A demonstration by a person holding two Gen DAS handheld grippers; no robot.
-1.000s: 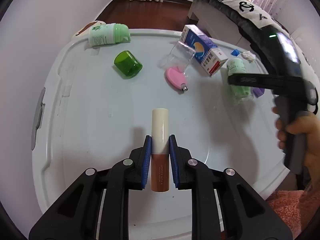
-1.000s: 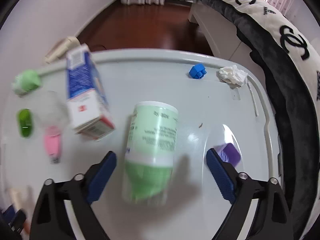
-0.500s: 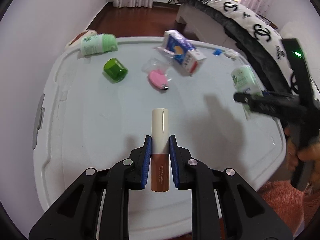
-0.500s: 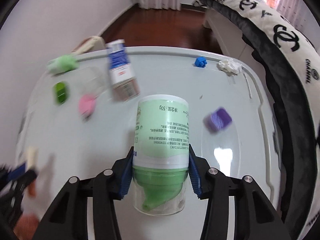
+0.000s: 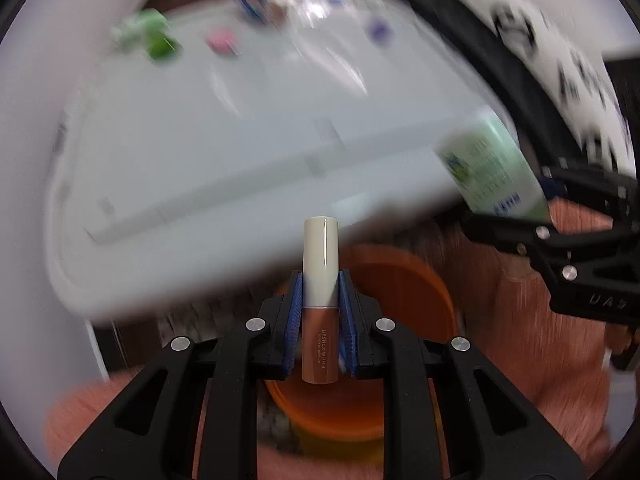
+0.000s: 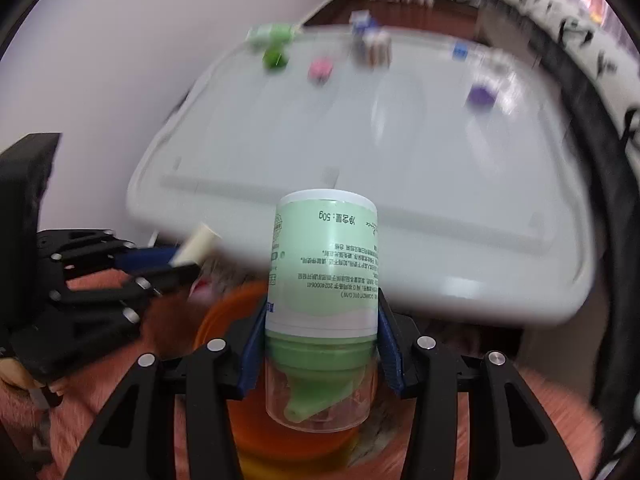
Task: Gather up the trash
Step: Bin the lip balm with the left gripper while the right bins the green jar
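My left gripper (image 5: 320, 277) is shut on a lipstick tube (image 5: 320, 300) with a cream cap and brown base, held upright above an orange bin (image 5: 404, 280) on the floor. My right gripper (image 6: 322, 320) is shut on a pale green bottle (image 6: 324, 256), held cap-down with its clear cap toward the camera, over the same orange bin (image 6: 224, 320). In the left wrist view the green bottle (image 5: 492, 168) shows at the right. The right wrist view shows the lipstick (image 6: 200, 242) at the left, in the left gripper (image 6: 176, 260).
Behind the bin stands a white plastic lid surface (image 6: 440, 160) with a green cap (image 6: 274, 58), a pink item (image 6: 320, 68), a blue-white box (image 6: 370, 40), a purple piece (image 6: 480, 94) and another green bottle (image 6: 272, 34). A pink rug (image 6: 540, 420) covers the floor. A bed (image 6: 580, 60) is at right.
The right gripper closed on the green bottle and lifted it. Both grippers pulled back off the white surface to above the orange bin, the lipstick still held.
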